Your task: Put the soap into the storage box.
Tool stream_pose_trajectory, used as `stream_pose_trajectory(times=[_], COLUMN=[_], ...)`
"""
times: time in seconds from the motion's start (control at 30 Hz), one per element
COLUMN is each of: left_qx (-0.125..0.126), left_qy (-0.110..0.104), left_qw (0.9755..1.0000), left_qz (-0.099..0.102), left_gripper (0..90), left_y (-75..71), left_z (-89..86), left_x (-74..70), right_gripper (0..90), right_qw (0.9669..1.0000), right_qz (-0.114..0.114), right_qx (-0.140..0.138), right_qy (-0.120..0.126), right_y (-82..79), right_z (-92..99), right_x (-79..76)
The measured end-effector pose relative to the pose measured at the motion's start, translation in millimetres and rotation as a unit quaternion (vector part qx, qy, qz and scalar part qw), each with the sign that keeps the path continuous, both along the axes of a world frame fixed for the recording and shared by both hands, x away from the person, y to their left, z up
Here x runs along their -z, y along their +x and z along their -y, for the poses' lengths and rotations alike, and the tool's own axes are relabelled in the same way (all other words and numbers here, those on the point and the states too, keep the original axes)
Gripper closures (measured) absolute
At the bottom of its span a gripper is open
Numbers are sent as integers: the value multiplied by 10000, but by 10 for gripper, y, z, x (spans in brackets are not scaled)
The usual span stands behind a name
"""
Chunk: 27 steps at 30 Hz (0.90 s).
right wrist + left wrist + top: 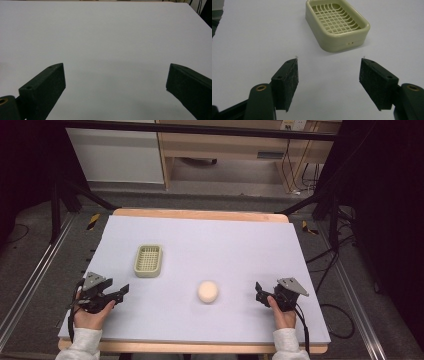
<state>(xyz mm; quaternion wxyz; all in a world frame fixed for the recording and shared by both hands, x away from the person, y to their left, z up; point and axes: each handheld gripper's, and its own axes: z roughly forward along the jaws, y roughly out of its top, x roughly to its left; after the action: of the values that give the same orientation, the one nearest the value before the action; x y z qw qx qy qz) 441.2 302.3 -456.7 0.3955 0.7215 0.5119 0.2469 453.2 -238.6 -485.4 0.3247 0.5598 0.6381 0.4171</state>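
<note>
A pale green soap dish (148, 260) with a grid floor lies left of the mat's middle. A cream rounded lump (207, 291), perhaps a bar of soap, rests near the front centre. At the front left a hand holds my left gripper (121, 292) low over the mat, pointing right. In the left gripper view the soap dish (337, 23) lies ahead of my left gripper (329, 62), whose jaws stand apart with nothing between them. My right gripper (259, 290) is at the front right, right of the lump. In the right gripper view my right gripper (116, 67) is open wide over bare mat.
A light lilac mat (225, 245) covers the wooden table (200, 214). Dark frame bars (65, 195) and cables (325, 265) stand beside the table on the floor. Wooden furniture (225, 150) lies beyond the far edge.
</note>
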Motion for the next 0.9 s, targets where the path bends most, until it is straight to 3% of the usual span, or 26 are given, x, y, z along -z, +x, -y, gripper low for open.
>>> stream_pose_trajectory(times=[0.17,0.2,0.63,0.9], left_qx=[-6,-20,-96,59], left_qy=[108,244,275,283], left_qw=[9999,9996,9990,9987], left_qz=[69,129,346,412], left_gripper=[334,347,361,354], left_y=[-20,-33,-60,-40], left_z=[44,57,113,166], left_x=[-37,-52,-121,-145], right_gripper=[28,28,28,28], right_qw=[10000,10000,10000,10000], right_qz=[-31,-24,5,-19], right_qx=[1,-10,-52,-39], right_qy=[21,22,-33,-19], right_y=[5,3,-3,3], right_z=[6,5,-8,-2], right_x=[0,0,-2,-1])
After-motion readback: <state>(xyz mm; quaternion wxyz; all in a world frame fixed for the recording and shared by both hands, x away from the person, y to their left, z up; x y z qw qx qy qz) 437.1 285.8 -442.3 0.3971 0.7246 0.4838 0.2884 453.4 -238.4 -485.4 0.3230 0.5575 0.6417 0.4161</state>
